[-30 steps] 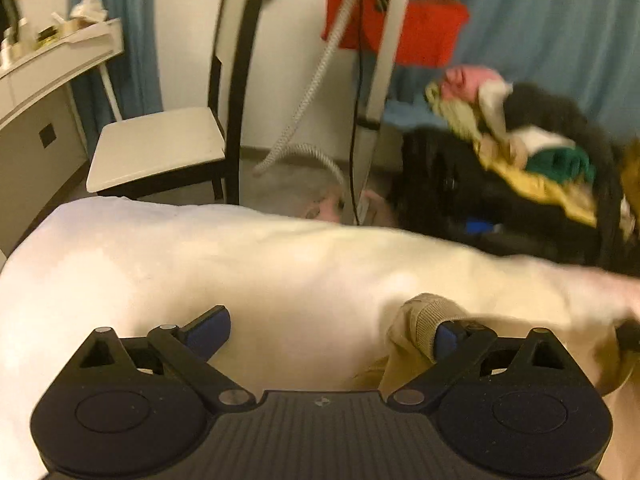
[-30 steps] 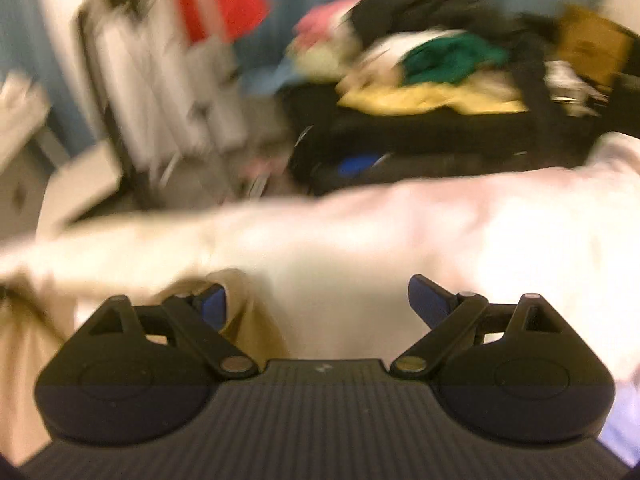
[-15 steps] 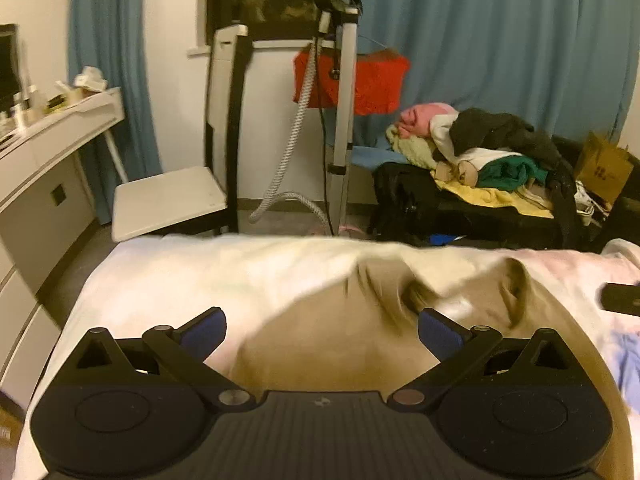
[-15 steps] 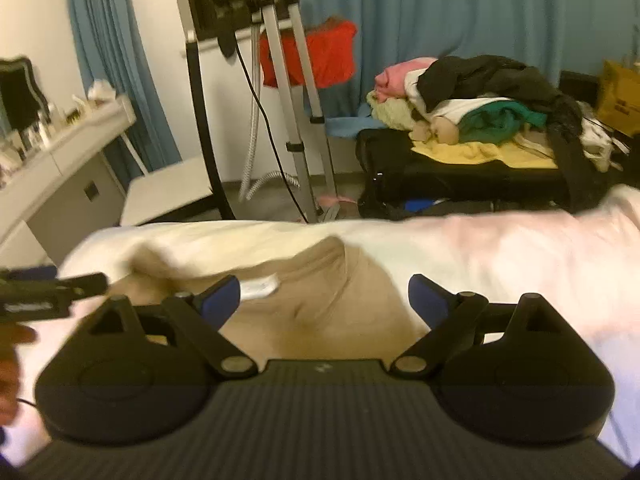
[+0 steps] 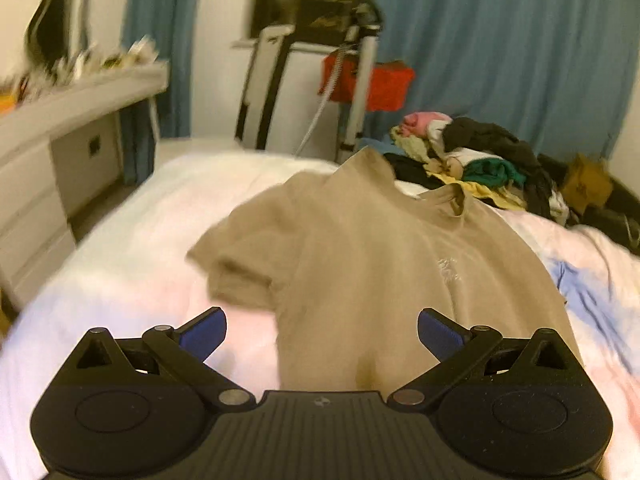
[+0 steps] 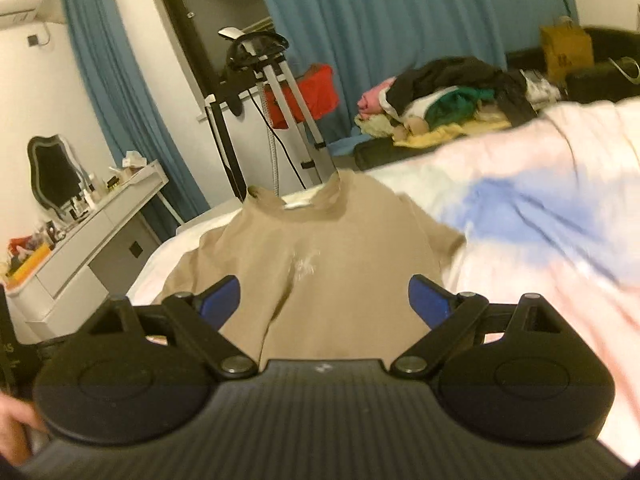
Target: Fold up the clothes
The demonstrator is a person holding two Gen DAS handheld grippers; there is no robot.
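A tan short-sleeved T-shirt (image 5: pixel 380 264) lies spread front-up on the bed, collar toward the far edge, with a small pale emblem on its chest. In the right wrist view the same T-shirt (image 6: pixel 320 264) stretches away from the camera. My left gripper (image 5: pixel 322 334) hovers over the shirt's near hem, open, its blue pads wide apart and holding nothing. My right gripper (image 6: pixel 324 300) is also open above the shirt's lower part, with cloth below the gap but not pinched. A hand (image 6: pixel 14 428) shows at the lower left edge.
The bed (image 5: pixel 120 280) has a white, pink and blue cover. Beyond it lies a heap of clothes (image 5: pixel 472 156) on a black case. A garment steamer stand (image 6: pixel 288 120), a white dresser (image 6: pixel 92 240) with small items and blue curtains (image 5: pixel 500 48) line the back.
Both grippers have pulled back and risen from the far part of the bed. The tan shirt, bunched near the fingers a second ago, now lies spread out ahead of them.
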